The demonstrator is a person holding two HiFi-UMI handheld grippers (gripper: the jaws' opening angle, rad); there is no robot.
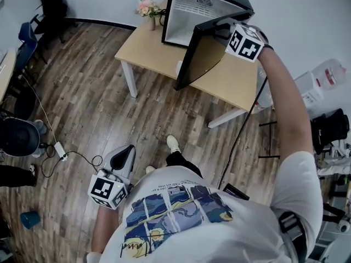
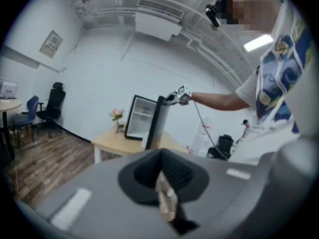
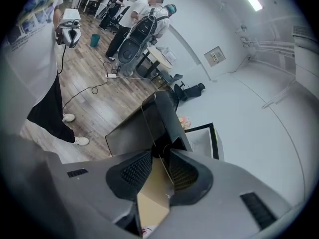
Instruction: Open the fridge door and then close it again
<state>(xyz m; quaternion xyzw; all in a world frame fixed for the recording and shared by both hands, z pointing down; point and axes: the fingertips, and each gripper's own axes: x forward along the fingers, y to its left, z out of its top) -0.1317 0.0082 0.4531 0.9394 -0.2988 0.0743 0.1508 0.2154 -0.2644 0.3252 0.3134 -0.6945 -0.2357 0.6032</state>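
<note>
A small black fridge with a white inside stands on a light wooden table. Its black door is swung wide open toward me. My right gripper is at the door's top outer corner, arm stretched out. In the right gripper view the door edge runs between the jaws of the right gripper, which are shut on it. My left gripper hangs low beside my hip over the floor, shut and holding nothing. The left gripper view looks across the room at the fridge and its door.
A vase of pink flowers stands on the table left of the fridge. A cable and power strip lie on the wood floor, near a blue cup. Office chairs stand at the far left. Two people stand across the room.
</note>
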